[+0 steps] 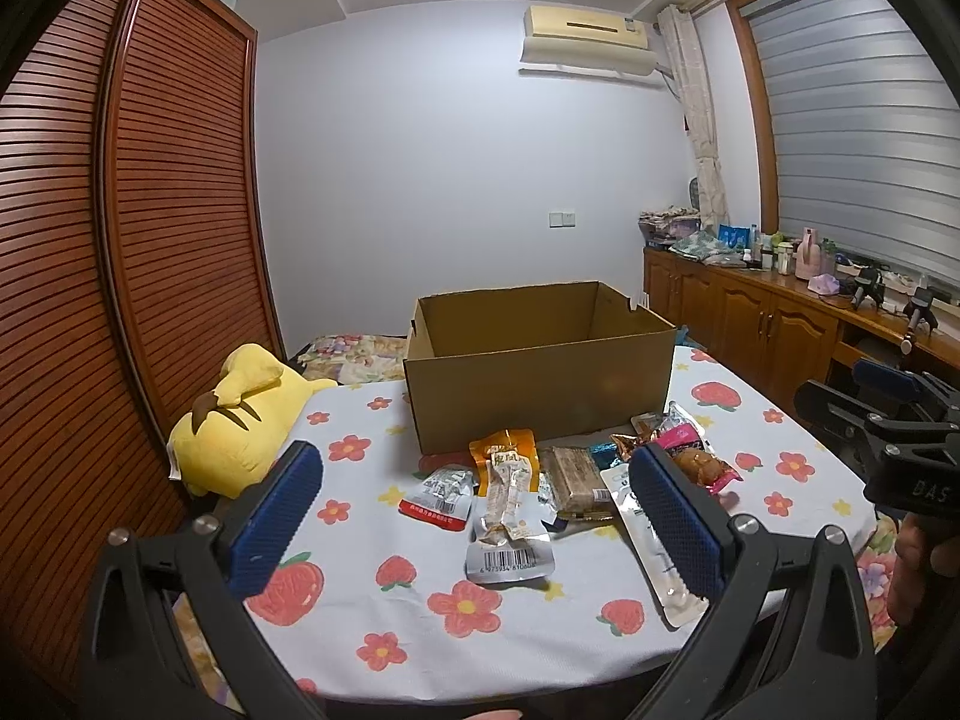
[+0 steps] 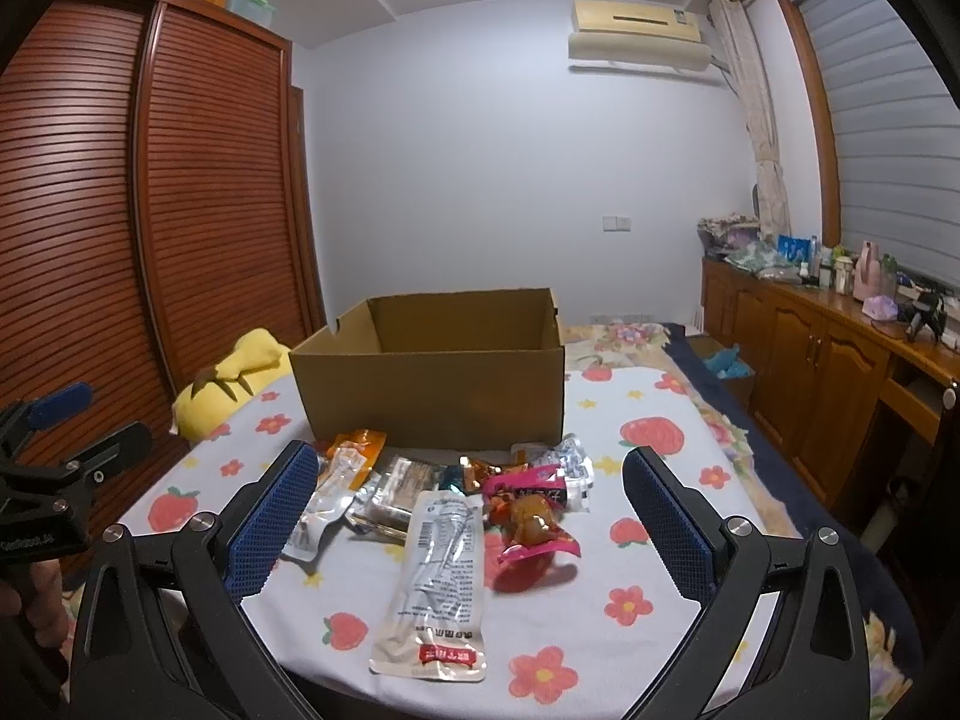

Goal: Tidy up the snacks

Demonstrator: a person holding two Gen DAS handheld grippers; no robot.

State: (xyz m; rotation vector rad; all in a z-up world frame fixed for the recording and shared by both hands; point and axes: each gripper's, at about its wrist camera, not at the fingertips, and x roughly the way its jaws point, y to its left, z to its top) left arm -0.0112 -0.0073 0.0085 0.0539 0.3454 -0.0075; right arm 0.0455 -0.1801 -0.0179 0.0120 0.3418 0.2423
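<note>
An open brown cardboard box (image 1: 537,393) (image 2: 435,387) stands on the flowered tablecloth. In front of it lies a heap of snack packets: a silver barcode packet (image 1: 510,540), an orange packet (image 1: 503,447), a brown bar (image 1: 573,477), a long clear packet (image 2: 438,576) (image 1: 654,546) and a pink packet (image 2: 528,516) (image 1: 696,459). My left gripper (image 1: 474,516) is open, above the near edge of the heap. My right gripper (image 2: 468,516) is open, above the long clear and pink packets. Each gripper shows at the edge of the other's view.
A yellow plush toy (image 1: 240,420) lies left of the box by the slatted wardrobe (image 1: 120,240). A wooden sideboard (image 2: 840,360) with bottles stands at the right under the window. The tablecloth (image 1: 468,648) has its near edge just below the grippers.
</note>
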